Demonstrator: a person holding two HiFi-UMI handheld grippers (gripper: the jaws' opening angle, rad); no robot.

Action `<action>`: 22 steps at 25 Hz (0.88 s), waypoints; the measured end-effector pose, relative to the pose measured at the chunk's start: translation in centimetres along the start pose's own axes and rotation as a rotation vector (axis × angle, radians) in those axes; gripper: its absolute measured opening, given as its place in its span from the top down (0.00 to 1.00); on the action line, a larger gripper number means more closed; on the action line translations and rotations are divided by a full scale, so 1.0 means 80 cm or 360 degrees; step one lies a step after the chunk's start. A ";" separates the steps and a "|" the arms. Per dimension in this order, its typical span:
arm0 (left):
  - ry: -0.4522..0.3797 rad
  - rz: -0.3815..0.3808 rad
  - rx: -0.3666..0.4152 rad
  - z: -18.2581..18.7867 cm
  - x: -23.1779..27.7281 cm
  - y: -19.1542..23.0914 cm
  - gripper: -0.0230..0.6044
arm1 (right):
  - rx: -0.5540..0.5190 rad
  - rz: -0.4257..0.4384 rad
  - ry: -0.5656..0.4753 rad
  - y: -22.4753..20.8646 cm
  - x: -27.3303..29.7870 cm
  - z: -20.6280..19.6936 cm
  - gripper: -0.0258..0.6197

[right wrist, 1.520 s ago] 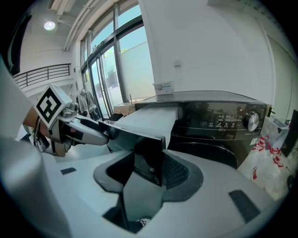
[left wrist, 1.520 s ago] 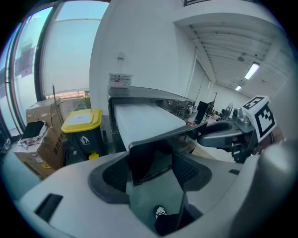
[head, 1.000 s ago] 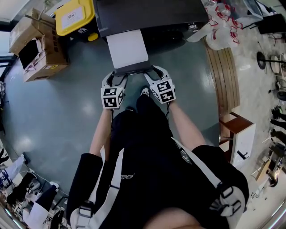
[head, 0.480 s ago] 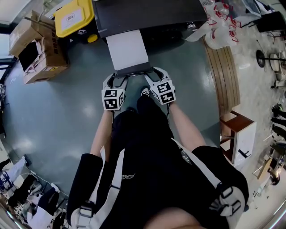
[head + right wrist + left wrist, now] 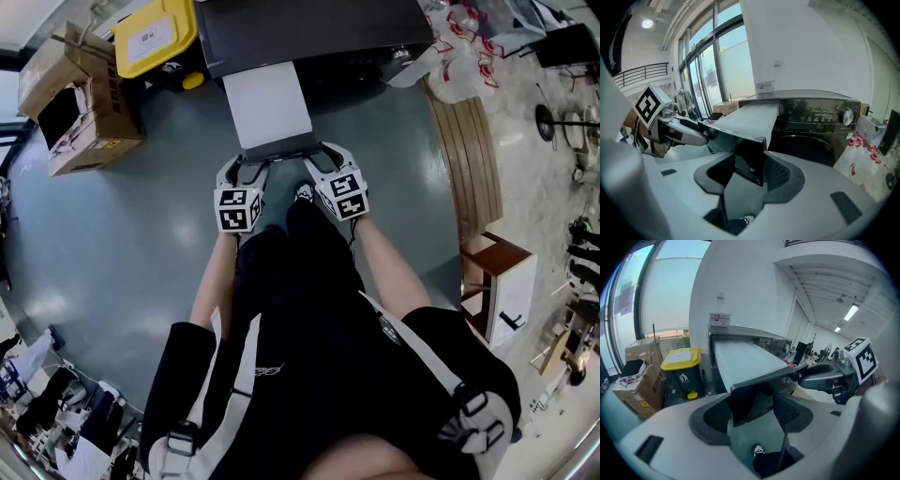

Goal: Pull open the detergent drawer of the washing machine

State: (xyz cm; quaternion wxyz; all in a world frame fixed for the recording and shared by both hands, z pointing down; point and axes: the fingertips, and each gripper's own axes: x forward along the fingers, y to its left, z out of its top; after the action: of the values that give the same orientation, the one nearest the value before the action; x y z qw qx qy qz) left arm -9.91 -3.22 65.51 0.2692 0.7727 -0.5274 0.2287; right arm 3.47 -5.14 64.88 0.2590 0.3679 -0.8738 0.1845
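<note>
Left gripper (image 5: 246, 161) and right gripper (image 5: 323, 156) each seem clamped on the pulled-out detergent drawer (image 5: 267, 103) front. A yellow-lidded bin (image 5: 155, 33) stands beyond-left and plastic bags (image 5: 459, 66) beyond-right.

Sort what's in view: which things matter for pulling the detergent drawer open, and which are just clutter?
Job: washing machine; detergent drawer, pulled out; left tool and right tool, both clamped on its front.
Lying about: yellow-lidded bin; cardboard boxes; plastic bags; wooden cabinet.
</note>
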 end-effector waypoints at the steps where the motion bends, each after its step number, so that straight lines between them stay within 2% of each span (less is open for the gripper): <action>1: -0.0001 -0.0001 0.0001 -0.001 -0.001 -0.001 0.51 | 0.0000 -0.0002 0.0000 0.001 -0.001 -0.001 0.66; 22: 0.0000 -0.0002 0.0004 -0.010 -0.008 -0.009 0.51 | 0.0000 -0.0018 0.0003 0.006 -0.011 -0.007 0.66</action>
State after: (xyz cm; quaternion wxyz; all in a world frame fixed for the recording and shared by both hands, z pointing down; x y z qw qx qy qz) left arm -9.50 -2.06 65.58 0.2683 0.7734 -0.5266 0.2292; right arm 3.85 -4.05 64.73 0.2608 0.3728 -0.8714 0.1834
